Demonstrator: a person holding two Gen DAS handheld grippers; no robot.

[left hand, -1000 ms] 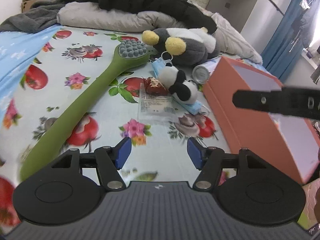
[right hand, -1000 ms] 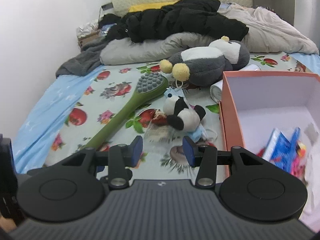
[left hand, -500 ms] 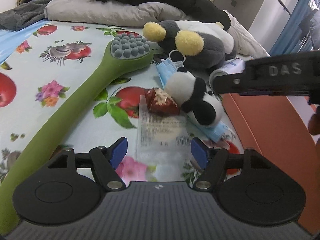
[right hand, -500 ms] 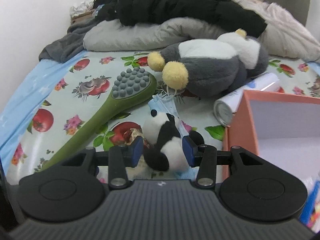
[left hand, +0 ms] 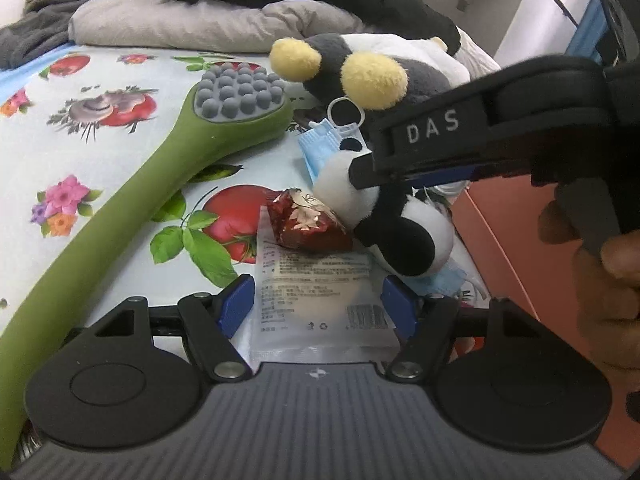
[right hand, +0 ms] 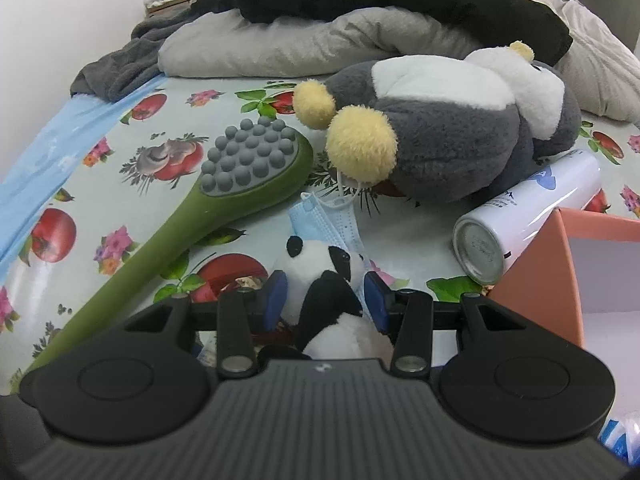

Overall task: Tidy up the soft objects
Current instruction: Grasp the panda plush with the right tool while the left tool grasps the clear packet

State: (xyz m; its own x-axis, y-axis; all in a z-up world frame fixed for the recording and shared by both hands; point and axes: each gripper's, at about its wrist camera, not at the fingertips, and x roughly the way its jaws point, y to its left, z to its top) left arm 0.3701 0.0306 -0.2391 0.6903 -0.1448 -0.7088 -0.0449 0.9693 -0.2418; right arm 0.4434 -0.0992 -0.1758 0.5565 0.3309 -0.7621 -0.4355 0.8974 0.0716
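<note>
- Since the earlier frame both hand-held grippers had come down closer to the clutter on the bed [left hand: 100, 128].
- The green massage brush [right hand: 224, 196] lay at the left.
- The left hand-held gripper [left hand: 318, 304], its jaws lately widening, stood open astride a clear packet [left hand: 316, 304].
- The right hand-held gripper [right hand: 325, 300] bracketed the panda plush [right hand: 324, 276], perhaps touching, beside the orange box [right hand: 540, 276].

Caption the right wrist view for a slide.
Right gripper straddles a small panda plush lying on a face mask, beside a green massage brush.
</note>
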